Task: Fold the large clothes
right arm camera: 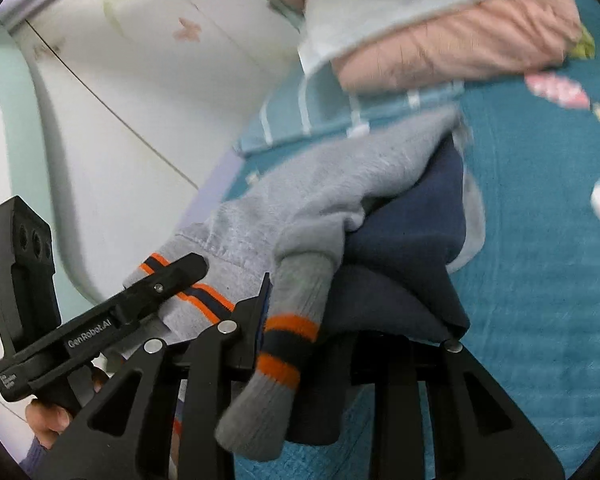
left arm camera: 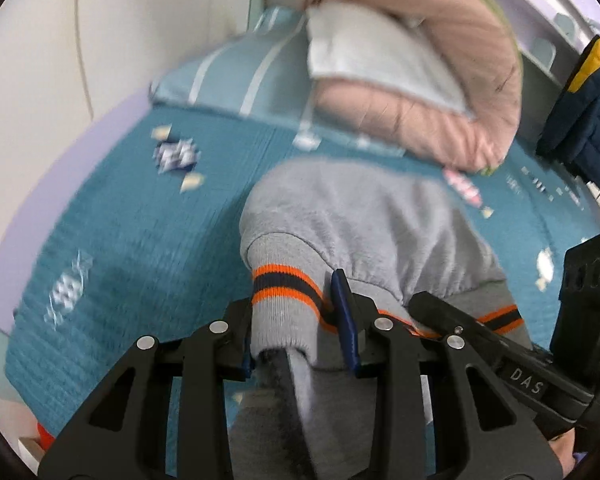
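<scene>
A grey sweatshirt [left arm camera: 364,216] with orange and navy striped ribbing and a navy part [right arm camera: 412,264] is lifted over the teal bedspread [left arm camera: 140,240]. My left gripper [left arm camera: 296,332] is shut on its striped hem. My right gripper [right arm camera: 300,320] is shut on a striped cuff and bunched navy cloth. In the left wrist view the right gripper [left arm camera: 480,336] sits just to the right, on the same hem. In the right wrist view the left gripper [right arm camera: 152,292] sits at lower left on the hem. The right gripper's right finger is hidden under cloth.
A pink padded jacket [left arm camera: 440,92] with a white lining lies on a striped blue pillow [left arm camera: 236,76] at the head of the bed. A navy and yellow garment [left arm camera: 584,112] hangs at far right. A white wall [right arm camera: 132,92] runs beside the bed.
</scene>
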The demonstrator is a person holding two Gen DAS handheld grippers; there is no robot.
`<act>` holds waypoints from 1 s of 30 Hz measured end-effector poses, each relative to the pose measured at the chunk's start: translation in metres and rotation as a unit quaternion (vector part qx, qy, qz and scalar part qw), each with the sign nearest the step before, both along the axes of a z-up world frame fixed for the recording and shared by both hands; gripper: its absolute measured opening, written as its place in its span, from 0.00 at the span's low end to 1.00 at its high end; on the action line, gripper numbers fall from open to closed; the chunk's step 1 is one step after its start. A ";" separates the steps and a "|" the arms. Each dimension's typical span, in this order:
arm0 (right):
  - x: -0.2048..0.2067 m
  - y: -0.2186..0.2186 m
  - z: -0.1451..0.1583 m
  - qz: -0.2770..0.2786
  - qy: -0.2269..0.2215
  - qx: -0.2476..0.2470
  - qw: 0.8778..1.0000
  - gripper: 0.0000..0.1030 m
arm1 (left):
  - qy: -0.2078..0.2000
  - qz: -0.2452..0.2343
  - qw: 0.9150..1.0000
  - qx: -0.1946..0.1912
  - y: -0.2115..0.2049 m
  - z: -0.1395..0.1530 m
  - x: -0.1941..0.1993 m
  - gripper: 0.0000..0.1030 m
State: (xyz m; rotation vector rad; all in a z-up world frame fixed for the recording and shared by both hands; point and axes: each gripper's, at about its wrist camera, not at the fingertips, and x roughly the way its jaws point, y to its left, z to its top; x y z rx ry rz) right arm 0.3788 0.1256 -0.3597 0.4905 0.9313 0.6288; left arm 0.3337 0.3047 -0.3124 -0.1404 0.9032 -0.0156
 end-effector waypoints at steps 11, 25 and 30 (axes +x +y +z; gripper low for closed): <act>-0.026 -0.004 -0.041 -0.025 0.084 -0.030 0.996 0.55 | 0.046 0.071 0.996 0.004 0.019 -0.043 -0.025 0.70; -0.082 -0.105 -0.013 -0.083 0.144 -0.085 0.982 0.65 | 0.010 0.061 0.995 0.075 -0.041 0.048 -0.109 0.81; -0.123 -0.130 0.056 -0.068 0.074 -0.086 0.991 0.65 | -0.038 0.029 0.995 0.089 -0.094 0.096 -0.148 0.86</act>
